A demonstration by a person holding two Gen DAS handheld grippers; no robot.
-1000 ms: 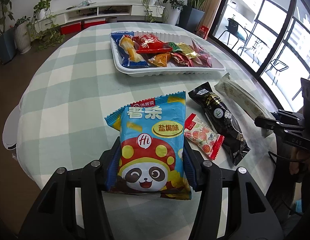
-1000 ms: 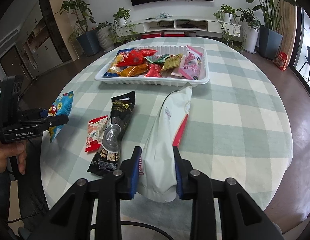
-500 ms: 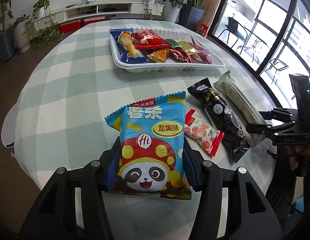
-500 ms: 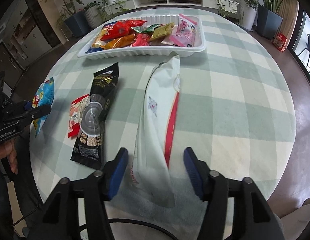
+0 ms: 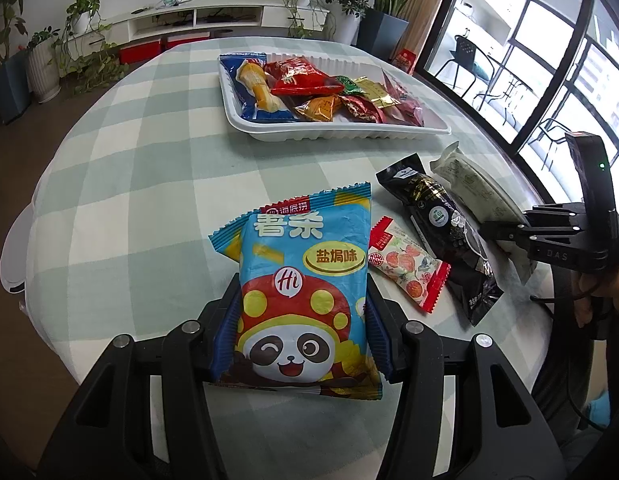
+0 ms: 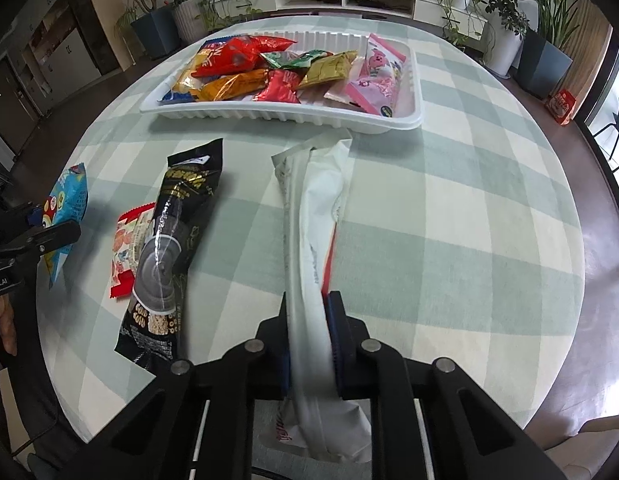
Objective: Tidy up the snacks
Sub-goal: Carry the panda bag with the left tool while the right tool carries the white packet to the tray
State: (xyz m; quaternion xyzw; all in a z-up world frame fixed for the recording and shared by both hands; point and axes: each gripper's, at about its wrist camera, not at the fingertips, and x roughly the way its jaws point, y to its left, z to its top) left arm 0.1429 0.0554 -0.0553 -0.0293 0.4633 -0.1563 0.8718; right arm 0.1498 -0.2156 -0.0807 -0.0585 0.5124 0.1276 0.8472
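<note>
My left gripper is shut on a blue panda chip bag, held just above the checked tablecloth. My right gripper is shut on the near end of a long white packet, pinching it narrow; its far end lies close to the white tray. From the left wrist view, the right gripper sits at the far right on that white packet. The tray holds several snack packs. A black packet and a small red-and-white packet lie between the two grippers.
The round table's edge curves just under both grippers. A person's hand holds the right gripper's handle. Plants, a low white TV shelf and large windows ring the room. Bare tablecloth stretches right of the white packet.
The right gripper opened wide around the white packet, then shut on it again, squeezing it narrow, and tipped lower toward the table. The left gripper and its chip bag stayed put.
</note>
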